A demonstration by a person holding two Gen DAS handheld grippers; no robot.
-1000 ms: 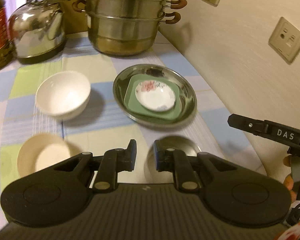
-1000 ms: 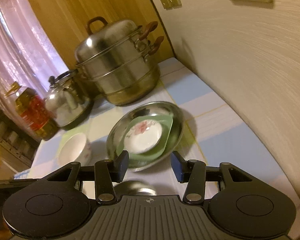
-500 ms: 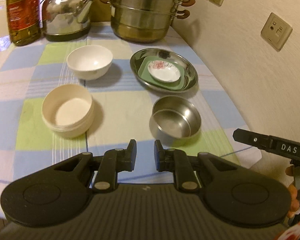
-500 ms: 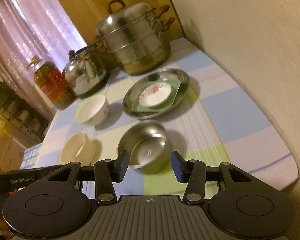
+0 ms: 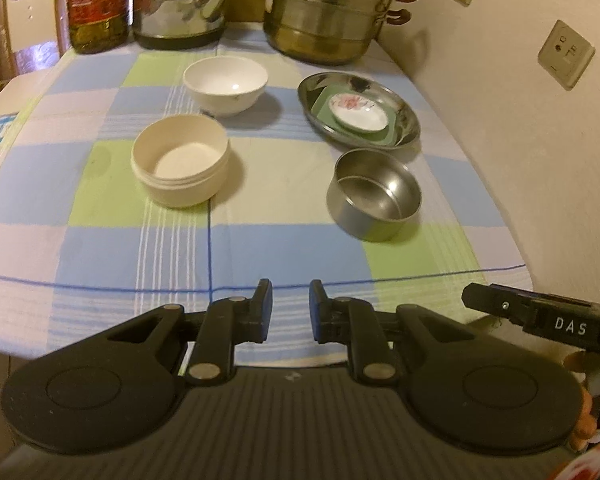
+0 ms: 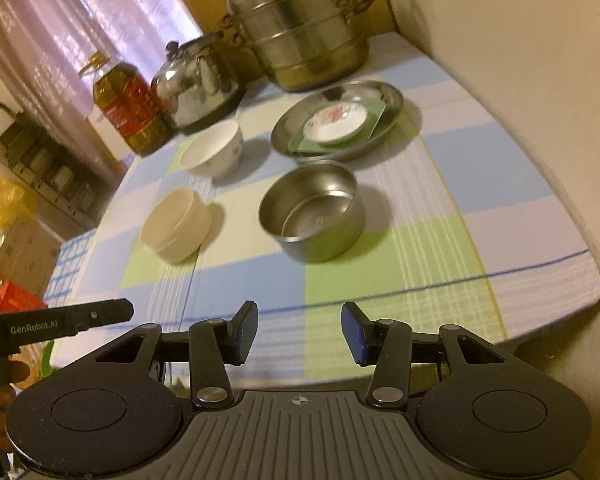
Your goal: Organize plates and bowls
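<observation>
While both grippers hang over the near table edge with nothing between their jaws, the left gripper (image 5: 290, 307) shows a narrow gap and the right gripper (image 6: 299, 331) a wider spread. Mid-frame right, the steel bowl (image 5: 374, 194) sits mouth-up; behind it the oval steel plate (image 5: 404, 120), long axis running upper left to lower right, holds a green dish (image 5: 388, 136) and flowered saucer (image 5: 358, 114).

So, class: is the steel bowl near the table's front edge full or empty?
Empty. The steel bowl stands upright on the cloth, and its bare, shiny bottom shows in both views.
</observation>
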